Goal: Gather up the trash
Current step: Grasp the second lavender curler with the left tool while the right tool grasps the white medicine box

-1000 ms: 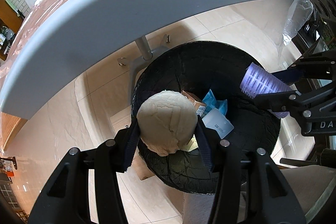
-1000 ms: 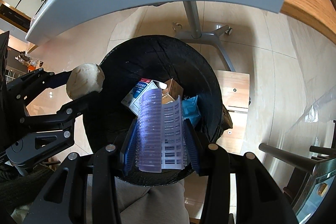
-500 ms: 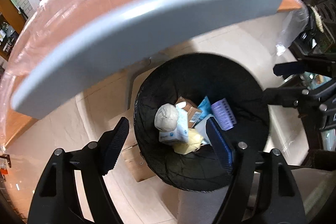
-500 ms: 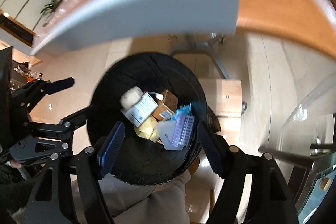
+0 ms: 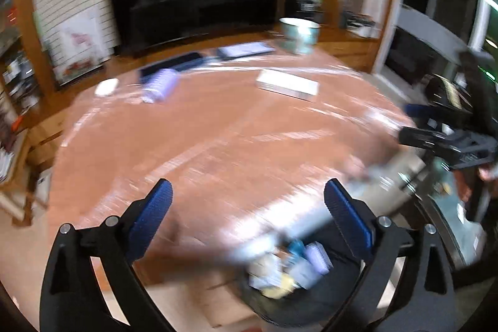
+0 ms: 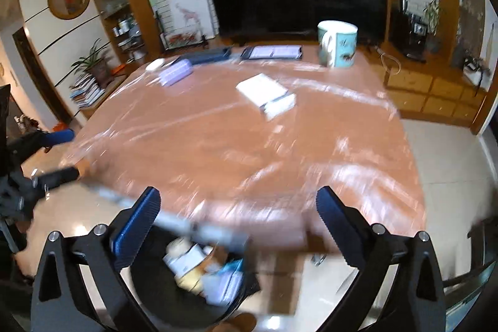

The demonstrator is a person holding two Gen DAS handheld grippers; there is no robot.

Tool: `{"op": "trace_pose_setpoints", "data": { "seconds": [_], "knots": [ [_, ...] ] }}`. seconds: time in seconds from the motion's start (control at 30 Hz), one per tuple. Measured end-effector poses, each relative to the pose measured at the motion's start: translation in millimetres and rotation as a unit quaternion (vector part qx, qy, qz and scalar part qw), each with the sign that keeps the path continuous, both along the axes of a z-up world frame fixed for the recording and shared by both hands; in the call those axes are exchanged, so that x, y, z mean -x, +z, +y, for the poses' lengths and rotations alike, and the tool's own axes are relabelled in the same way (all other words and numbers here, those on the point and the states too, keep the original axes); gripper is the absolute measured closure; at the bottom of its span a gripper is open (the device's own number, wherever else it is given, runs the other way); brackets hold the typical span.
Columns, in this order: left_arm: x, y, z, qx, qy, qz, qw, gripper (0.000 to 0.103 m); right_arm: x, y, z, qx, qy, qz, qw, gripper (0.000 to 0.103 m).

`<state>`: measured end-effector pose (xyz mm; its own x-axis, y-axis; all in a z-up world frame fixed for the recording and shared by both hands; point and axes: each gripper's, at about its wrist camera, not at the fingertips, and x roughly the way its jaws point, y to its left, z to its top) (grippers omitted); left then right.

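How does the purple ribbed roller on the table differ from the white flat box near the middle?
The purple ribbed roller is a rounded cylinder lying on its side; the white flat box is a low rectangular slab. The roller sits at the far left by a white oval object; the box lies nearer the centre. Both rest on the plastic-covered table, untouched.

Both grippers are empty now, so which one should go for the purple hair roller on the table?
Left, probably. Both hand-held grippers, left and right, stand open and empty. The purple hair roller lies at the table's far left, on the left gripper's side; the white box lies nearer the right.
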<state>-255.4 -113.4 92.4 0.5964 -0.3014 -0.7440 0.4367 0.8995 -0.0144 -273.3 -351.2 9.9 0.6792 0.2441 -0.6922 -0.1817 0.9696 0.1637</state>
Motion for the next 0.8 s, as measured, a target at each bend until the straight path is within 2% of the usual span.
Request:
{"op": "trace_pose_setpoints", "data": {
  "seconds": [0.13,0.23,0.5,0.67,0.8],
  "knots": [
    [-63.9,-4.1,18.5,0.009,0.042,0.027,0.9987,0.004,-49.8,-8.7,-6.6,-0.015,0.002,0.021,1.0,0.004],
    [-103.6,-14.4,26.8,-0.007,0.06,0.037,0.9975,0.004,-83.5,-17.2,-1.8,-0.001,0.009,0.029,1.0,0.004],
    [-186.0,-39.5,27.5,-0.058,0.059,0.049,0.9954,0.004,-158.6,-43.3,15.4,0.042,0.022,0.045,0.998,0.004],
    [-233.6,-57.2,24.0,-0.074,0.05,0.066,0.9938,0.005,-191.0,-51.4,15.5,0.031,0.025,0.06,0.997,0.004],
    [-253.4,-66.9,19.5,-0.082,0.041,0.072,0.9932,0.005,-203.6,-56.1,19.4,0.023,0.035,0.076,0.996,0.008]
  ]
}}
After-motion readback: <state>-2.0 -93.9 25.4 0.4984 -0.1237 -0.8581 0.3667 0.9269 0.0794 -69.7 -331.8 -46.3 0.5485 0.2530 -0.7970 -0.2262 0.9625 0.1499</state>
